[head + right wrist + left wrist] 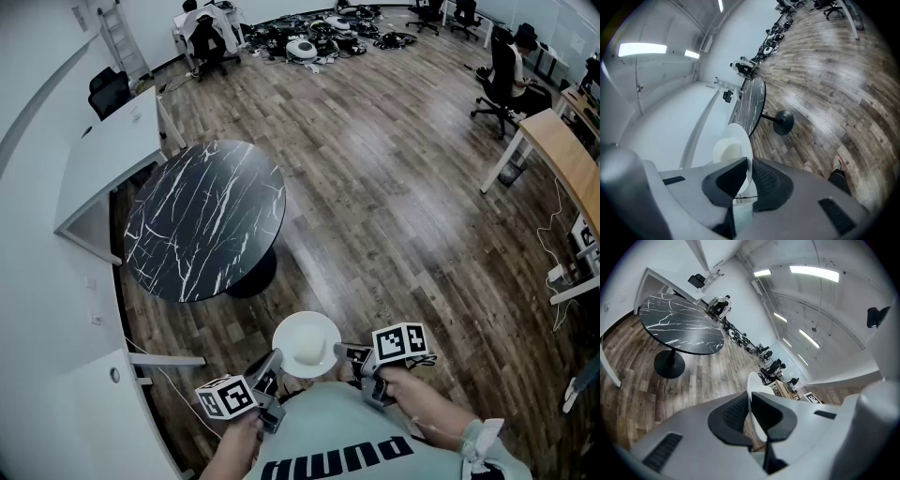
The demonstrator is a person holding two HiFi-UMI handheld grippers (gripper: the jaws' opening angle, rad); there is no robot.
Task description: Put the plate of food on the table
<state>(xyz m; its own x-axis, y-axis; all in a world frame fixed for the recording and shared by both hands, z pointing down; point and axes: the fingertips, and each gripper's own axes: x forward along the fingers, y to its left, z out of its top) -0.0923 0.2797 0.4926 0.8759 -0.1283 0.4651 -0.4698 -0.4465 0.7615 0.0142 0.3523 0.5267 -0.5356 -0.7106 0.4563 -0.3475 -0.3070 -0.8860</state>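
Head view shows a white plate (300,323) held low in front of the person's torso, over the wooden floor (403,206). It is well apart from the round black marble table (206,220), which stands ahead to the left. A pale round piece of food (310,351) sits on the plate. The left claw (271,364) is clamped on the plate's left rim and the right claw (350,355) on its right rim. Each gripper view shows the thin white edge pinched between dark pads.

White plate (307,344); black white-veined table (206,218)
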